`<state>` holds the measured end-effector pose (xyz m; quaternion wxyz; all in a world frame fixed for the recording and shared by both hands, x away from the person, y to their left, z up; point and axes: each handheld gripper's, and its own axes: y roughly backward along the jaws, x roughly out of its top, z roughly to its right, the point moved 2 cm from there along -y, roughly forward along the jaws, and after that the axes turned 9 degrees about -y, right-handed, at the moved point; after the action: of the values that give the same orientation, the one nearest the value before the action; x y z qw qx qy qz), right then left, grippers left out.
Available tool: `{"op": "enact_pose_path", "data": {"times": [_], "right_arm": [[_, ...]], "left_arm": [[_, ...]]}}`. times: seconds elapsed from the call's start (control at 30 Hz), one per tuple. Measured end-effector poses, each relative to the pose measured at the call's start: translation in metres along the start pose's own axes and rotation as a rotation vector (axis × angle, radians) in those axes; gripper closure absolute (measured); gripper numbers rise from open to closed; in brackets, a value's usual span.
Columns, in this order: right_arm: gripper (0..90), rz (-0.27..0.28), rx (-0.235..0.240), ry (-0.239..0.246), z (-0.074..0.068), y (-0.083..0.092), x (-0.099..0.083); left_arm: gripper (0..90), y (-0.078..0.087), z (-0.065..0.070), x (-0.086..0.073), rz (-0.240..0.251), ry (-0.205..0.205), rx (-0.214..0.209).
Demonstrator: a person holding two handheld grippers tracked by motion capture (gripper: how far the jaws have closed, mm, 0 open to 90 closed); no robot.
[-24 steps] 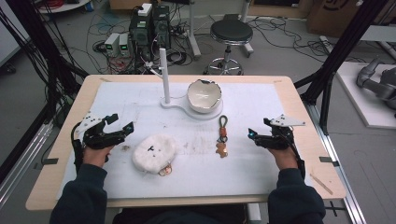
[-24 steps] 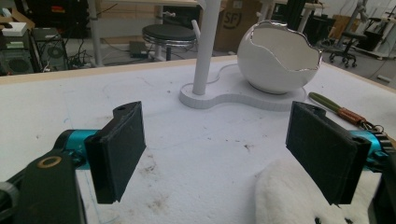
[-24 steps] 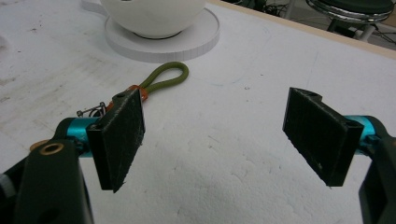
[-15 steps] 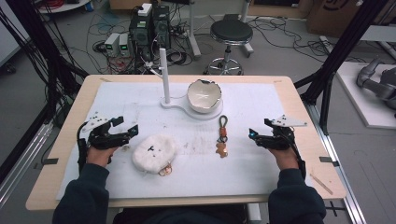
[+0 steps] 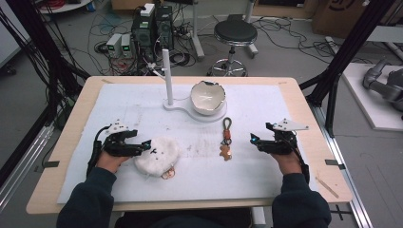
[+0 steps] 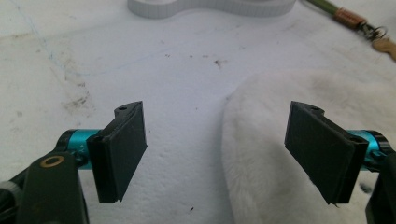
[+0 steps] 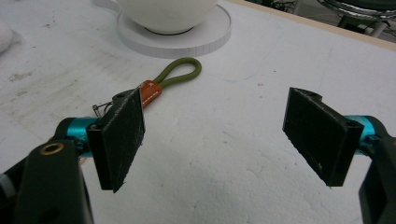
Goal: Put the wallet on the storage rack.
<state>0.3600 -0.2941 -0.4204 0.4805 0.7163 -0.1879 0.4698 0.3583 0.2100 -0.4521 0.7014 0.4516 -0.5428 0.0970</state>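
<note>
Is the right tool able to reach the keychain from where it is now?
Probably yes: the right tool is open, and only bare white mat lies between it and the keychain.

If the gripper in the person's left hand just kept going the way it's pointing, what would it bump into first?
Most likely the white fluffy toy. The left gripper is open, and the toy's edge already lies between its jaws, toward the right-hand one. How low the jaws ride above the mat is hard to judge.

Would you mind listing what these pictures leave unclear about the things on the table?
- Keychain: its charm end is too small in the high view; the right gripper view hides it behind a jaw.
- White plush toy: cut off by the left gripper view's edge.
- Bowl: contents not discernible.
</note>
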Motion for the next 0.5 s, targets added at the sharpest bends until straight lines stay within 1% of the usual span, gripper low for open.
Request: {"op": "enact_pose_path", "data": {"times": [0.1,0.13,0.17,0.2,0.23,0.27,0.3,0.33,0.37,0.4,0.43,0.47,0.5], "right_arm": [[21.2,-0.005,0.003,0.002,-0.0032,-0.0005,0.0003],[21.2,-0.005,0.002,0.008,-0.0035,-0.0013,0.0006],[21.2,-0.007,0.003,-0.001,-0.0046,-0.0022,0.0007],[21.2,-0.014,0.006,0.004,-0.0048,-0.004,0.0005],[21.2,-0.018,0.005,0.003,-0.005,-0.0052,0.0005],[21.2,-0.022,0.007,0.007,-0.005,-0.0065,0.0004],[21.2,-0.027,0.009,0.005,-0.0056,-0.0075,0.0001],[21.2,-0.032,0.008,0.007,-0.0058,-0.0082,0.0001],[21.2,-0.032,0.008,0.007,-0.0058,-0.0082,0.0001],[21.2,-0.035,0.011,0.015,-0.0057,-0.0096,-0.0003],[21.2,-0.037,0.012,0.013,-0.0059,-0.0096,-0.0003],[21.2,-0.037,0.015,0.012,-0.006,-0.0098,-0.0003],[21.2,-0.04,0.015,0.016,-0.0058,-0.0098,-0.0005]], "left_arm": [[20.6,-0.0022,0.0009,-0.0017,-0.027,0.004,-0.016],[20.5,-0.0036,0.001,-0.0027,-0.042,0.006,-0.019],[20.6,-0.0057,0.0009,-0.0043,-0.063,0.005,-0.037],[20.6,-0.0072,0.0013,-0.0055,-0.081,0.008,-0.046],[20.6,-0.0087,0.0018,-0.0064,-0.087,0.018,-0.058],[21.0,-0.0089,0.0012,-0.0069,-0.096,0.018,-0.07],[22.9,-0.0089,0.0012,-0.0069,-0.096,0.018,-0.07],[27.3,-0.0087,0.0012,-0.0071,-0.092,0.035,-0.112],[32.2,-0.0087,0.0012,-0.0071,-0.092,0.035,-0.112],[36.7,-0.0082,0.0019,-0.0075,-0.099,0.037,-0.145],[38.8,-0.0081,0.0027,-0.0071,-0.1,0.039,-0.156],[45.4,-0.0078,0.0038,-0.0068,-0.1,0.039,-0.179],[51.6,-0.0078,0.0049,-0.0065,-0.099,0.035,-0.189]]}}
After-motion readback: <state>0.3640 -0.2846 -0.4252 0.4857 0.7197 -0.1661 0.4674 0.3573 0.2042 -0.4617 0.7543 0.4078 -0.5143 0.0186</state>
